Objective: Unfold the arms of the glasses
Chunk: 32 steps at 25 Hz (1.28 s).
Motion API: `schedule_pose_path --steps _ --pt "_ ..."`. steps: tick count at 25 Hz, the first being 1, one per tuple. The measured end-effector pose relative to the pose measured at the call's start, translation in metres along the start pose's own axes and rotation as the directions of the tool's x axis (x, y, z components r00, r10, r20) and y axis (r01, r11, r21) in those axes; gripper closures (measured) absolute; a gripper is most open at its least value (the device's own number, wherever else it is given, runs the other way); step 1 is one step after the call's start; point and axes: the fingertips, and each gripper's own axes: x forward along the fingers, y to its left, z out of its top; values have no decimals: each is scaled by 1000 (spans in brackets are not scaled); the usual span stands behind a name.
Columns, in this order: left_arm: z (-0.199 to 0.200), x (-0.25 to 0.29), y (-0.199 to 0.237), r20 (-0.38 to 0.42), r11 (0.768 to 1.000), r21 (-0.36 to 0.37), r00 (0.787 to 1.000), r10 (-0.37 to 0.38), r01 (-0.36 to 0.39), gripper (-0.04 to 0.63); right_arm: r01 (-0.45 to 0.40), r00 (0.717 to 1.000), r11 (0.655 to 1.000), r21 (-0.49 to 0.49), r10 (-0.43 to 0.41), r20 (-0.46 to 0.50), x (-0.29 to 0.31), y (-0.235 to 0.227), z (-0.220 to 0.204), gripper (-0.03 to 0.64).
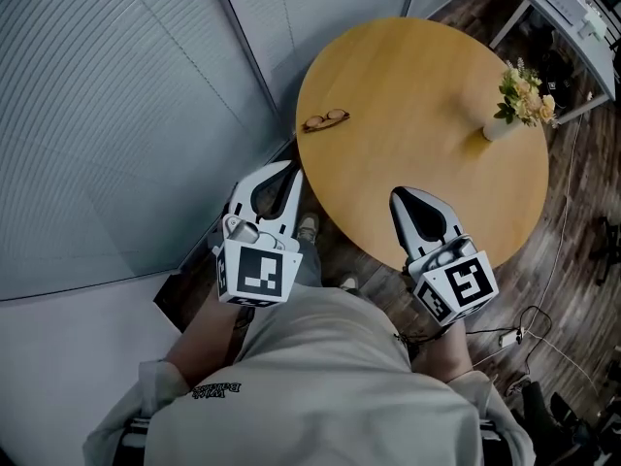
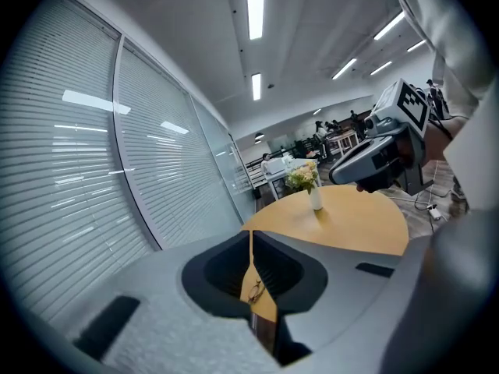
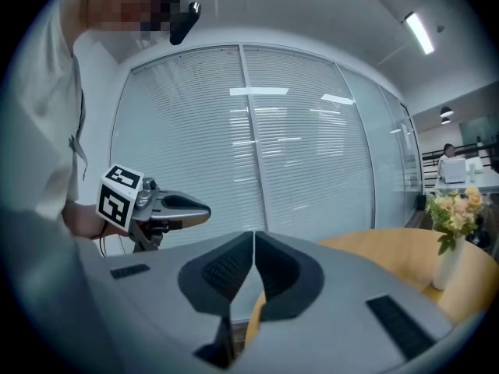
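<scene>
At the upper left edge of a round wooden table [image 1: 427, 173], the glasses [image 1: 325, 119] lay untouched, their arms apparently not yet unfolded, well apart from a vase of flowers [image 1: 519, 100] at upper right. Lower in the frame, the left gripper [image 1: 290, 170] and right gripper [image 1: 401, 195] hovered, jaws pressed together and empty, likely carried shut for the approach.
</scene>
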Motion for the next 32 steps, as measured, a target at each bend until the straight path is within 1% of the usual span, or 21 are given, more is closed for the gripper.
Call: schedule_pose_path --steps 5,8,10,14,19,23,27,32 --pt "-6 32 25 2 1000 4 1000 -30 30 566 -23 1000 998 50 22 8 36 -14 13 586" --pt "-9 52 41 2 999 6 999 -46 46 566 -3 1000 1000 10 3 -8 56 -24 22 586" --pt "-10 62 53 9 999 -6 999 -44 44 565 15 1000 1000 -13 -15 -23 67 -30 27 586" --pt "-9 79 80 40 998 -35 998 -49 51 565 60 997 998 -14 -61 -45 89 -41 33 586" --pt "-17 106 102 47 993 -26 992 -114 116 565 118 992 993 11 -117 -50 116 -54 41 586" --pt "-31 132 110 53 981 -24 980 -191 193 565 189 980 982 -3 -189 -58 139 -68 42 584" --pt "-47 154 110 28 972 -14 972 -233 234 565 228 971 974 9 -227 -69 153 -82 39 585" --pt "-66 180 98 -41 964 3 963 -265 266 565 223 972 974 36 -219 -90 161 -98 27 585"
